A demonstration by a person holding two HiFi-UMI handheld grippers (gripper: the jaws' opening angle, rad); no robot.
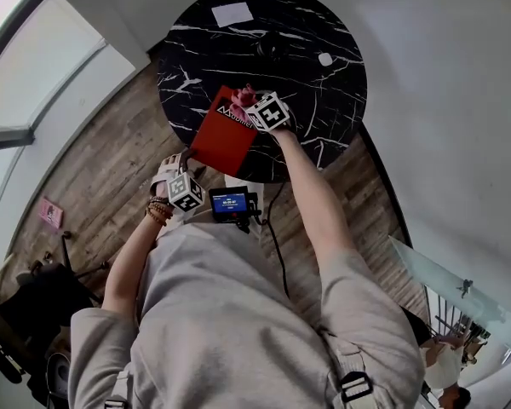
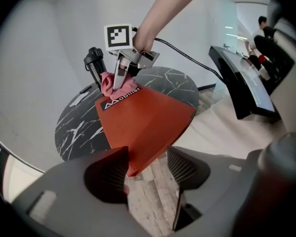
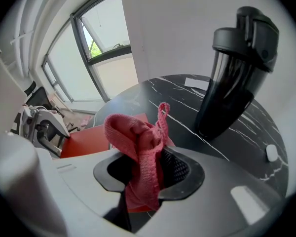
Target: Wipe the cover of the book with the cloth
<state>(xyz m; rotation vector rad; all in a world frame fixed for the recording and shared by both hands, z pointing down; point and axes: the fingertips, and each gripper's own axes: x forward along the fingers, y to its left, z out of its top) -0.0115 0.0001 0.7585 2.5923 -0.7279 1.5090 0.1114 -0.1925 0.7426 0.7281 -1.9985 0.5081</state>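
At the near left edge of the table (image 1: 311, 88), the book (image 1: 224, 139) lies with part of it overhanging. The right gripper (image 3: 148, 169) is clenched on the pink cloth (image 3: 138, 137) and sets it on the cover's far end, by the white lettering. The left gripper (image 2: 148, 169) has its jaws apart around the book's near corner, not pinching it. Wiping looks barely begun: most of the red cover, toward the near side, seems left to do.

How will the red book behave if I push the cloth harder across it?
Likely stiff: the book keeps a flat cover. It may slide on the glossy table, and could tip, since its near corner overhangs the edge.
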